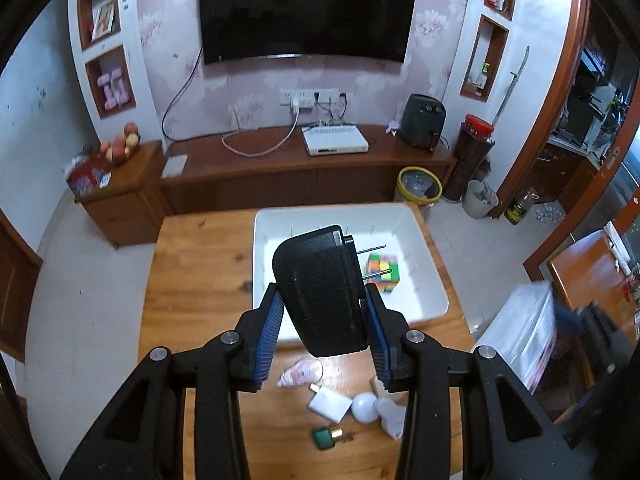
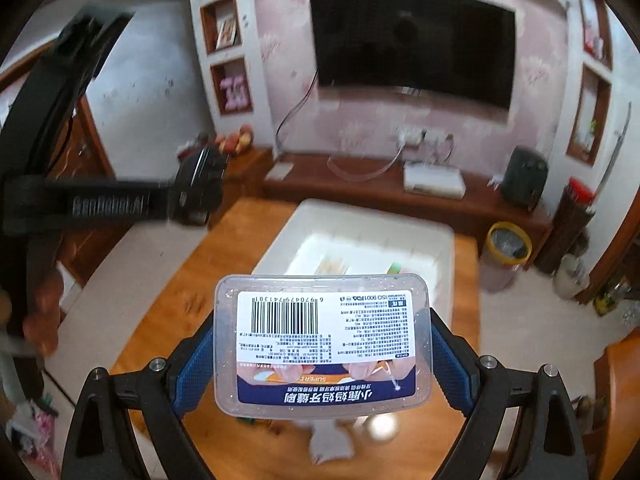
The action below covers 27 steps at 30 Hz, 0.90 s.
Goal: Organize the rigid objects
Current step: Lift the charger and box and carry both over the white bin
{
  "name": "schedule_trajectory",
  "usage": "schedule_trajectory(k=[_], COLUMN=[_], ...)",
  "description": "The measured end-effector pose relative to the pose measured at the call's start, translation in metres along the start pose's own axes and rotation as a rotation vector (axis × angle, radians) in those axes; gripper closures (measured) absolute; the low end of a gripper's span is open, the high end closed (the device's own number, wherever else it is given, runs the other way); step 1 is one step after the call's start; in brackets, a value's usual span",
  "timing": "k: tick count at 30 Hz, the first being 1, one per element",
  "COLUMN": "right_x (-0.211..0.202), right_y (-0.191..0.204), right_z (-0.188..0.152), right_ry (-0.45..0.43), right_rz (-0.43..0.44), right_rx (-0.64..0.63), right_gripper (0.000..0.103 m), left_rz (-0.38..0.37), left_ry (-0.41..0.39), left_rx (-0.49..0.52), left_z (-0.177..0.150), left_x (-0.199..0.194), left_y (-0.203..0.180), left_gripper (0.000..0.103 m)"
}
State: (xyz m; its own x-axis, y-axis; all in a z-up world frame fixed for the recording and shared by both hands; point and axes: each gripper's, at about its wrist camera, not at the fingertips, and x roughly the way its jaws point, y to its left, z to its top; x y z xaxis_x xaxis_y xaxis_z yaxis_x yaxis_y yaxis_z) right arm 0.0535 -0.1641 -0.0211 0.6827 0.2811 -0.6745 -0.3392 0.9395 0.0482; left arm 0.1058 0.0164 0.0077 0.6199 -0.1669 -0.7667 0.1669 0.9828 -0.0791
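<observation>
My left gripper [image 1: 322, 312] is shut on a black power adapter [image 1: 320, 292] with two metal prongs, held above the near edge of the white bin [image 1: 428, 276]. A colourful puzzle cube [image 1: 383, 276] lies inside the bin. My right gripper [image 2: 322, 344] is shut on a clear plastic box [image 2: 322, 344] with a barcode label, held above the wooden table [image 2: 168, 320] short of the white bin [image 2: 436, 240]. The left gripper [image 2: 196, 192] with its adapter shows blurred at the left of the right wrist view.
On the table [image 1: 192, 280] near me lie a pink packet [image 1: 300, 372], a white charger [image 1: 330, 402], a white bulb [image 1: 366, 406] and a green bottle [image 1: 326, 436]. A yellow-rimmed bin [image 1: 419, 186] stands on the floor behind. A clear drawer unit [image 1: 520, 332] is to the right.
</observation>
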Motion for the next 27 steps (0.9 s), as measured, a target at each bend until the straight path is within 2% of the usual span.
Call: schedule_trajectory(k=[7,13,20,27], right_x=[-0.015,0.021,0.095,0.17], right_y=[-0.031,-0.051,-0.077,-0.089], right_z=[0.058,0.084,0.085,0.053], right_ry=[-0.136,-0.131,-0.035,0.135], right_rz=[-0.045,-0.089,-0.159,-0.185], right_rx=[0.054,0.118,0.251,0.343], right_gripper=[0.01,0.01,0.01,0.01], left_rz=[0.019,0.013,0.03,0.038], left_ry=[-0.031,0.008,0.076,0.201], left_rx=[0.027,0.055,0.085,0.136], left_z=[0.039,0.069,0.086,0.07], left_x=[0.01,0.056,0.134,0.209], left_y=[-0.007,-0.01,-0.011,-0.014], left_gripper=[0.06,0.06,0.06,0.06])
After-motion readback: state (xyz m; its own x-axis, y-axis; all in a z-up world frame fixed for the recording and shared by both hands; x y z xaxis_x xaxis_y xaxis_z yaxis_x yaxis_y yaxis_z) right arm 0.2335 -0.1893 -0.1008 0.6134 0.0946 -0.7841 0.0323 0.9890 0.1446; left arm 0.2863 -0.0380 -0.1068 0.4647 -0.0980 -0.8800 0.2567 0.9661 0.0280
